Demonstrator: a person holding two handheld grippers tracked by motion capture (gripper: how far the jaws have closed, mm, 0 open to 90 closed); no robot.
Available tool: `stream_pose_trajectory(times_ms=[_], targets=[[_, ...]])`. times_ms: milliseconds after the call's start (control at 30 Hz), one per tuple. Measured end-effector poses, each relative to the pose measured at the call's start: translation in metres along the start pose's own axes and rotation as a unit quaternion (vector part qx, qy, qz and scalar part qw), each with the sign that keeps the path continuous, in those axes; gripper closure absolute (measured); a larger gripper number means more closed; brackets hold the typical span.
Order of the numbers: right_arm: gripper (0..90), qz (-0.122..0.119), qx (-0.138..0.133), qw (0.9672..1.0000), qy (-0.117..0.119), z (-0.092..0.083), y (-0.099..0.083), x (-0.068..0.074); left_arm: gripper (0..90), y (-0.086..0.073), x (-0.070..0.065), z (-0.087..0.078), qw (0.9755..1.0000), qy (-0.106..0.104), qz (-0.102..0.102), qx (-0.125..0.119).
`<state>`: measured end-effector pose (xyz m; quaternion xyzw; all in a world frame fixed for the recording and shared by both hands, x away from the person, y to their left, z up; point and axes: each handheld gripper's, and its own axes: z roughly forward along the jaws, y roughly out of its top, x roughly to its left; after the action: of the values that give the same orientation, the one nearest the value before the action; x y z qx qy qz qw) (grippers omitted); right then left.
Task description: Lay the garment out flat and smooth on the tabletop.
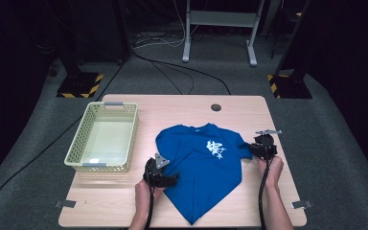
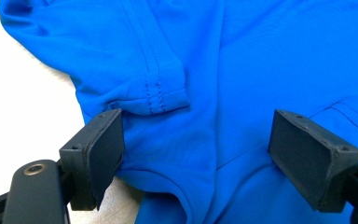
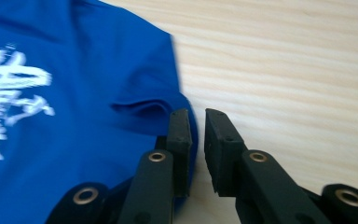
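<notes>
One blue T-shirt (image 1: 202,167) is seen spread on the counter (image 1: 249,112), a white print on its chest. The left gripper (image 2: 196,154) is held with fingers (image 2: 95,154) spread wide, shirt fabric and a stitched hem lying between and beyond them, unpinched. The right gripper (image 3: 196,149) is held at the shirt's sleeve edge, its fingers (image 3: 221,149) narrowly parted, with a slim gap and nothing clamped; the cloth lies just left of them. Bare counter is seen to their right. One empty mesh basket (image 1: 79,143) stands beyond the left gripper, apart from the shirt.
</notes>
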<state>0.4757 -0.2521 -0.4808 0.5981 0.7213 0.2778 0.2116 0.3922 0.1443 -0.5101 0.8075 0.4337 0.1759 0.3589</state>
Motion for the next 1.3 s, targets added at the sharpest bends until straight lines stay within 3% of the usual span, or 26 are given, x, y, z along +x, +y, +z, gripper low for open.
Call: stream_pose_trajectory(times_ms=[167,267,400,600,833,1067,1300], targets=[[70.0,0.013,0.006,0.9996,-0.026,-0.004,-0.007,-0.016,18.3,0.000,0.000,0.000,1.0000,0.000,0.000,0.000],[63.0,0.018,-0.005,0.9996,-0.019,-0.009,-0.007,-0.020,18.3,0.000,0.000,0.000,1.0000,0.000,0.000,0.000],[55.1,-0.012,-0.017,0.9998,-0.007,-0.011,-0.003,-0.010,18.3,0.000,0.000,0.000,1.0000,0.000,0.000,0.000],[47.5,-0.070,-0.012,0.9974,-0.013,0.003,0.004,0.016,18.5,0.000,0.000,0.000,1.0000,0.000,0.000,0.000],[39.0,-0.057,-0.008,0.9983,0.005,0.017,0.014,0.028,18.9,0.000,0.000,0.000,1.0000,-0.001,0.001,0.000],[45.8,-0.057,0.017,0.9982,-0.008,0.029,0.023,0.037,20.1,0.000,0.000,0.000,1.0000,-0.003,0.003,0.000],[69.6,-0.040,0.020,0.9990,-0.011,0.033,0.021,0.033,20.6,0.000,0.000,0.000,1.0000,-0.004,0.003,-0.001]])
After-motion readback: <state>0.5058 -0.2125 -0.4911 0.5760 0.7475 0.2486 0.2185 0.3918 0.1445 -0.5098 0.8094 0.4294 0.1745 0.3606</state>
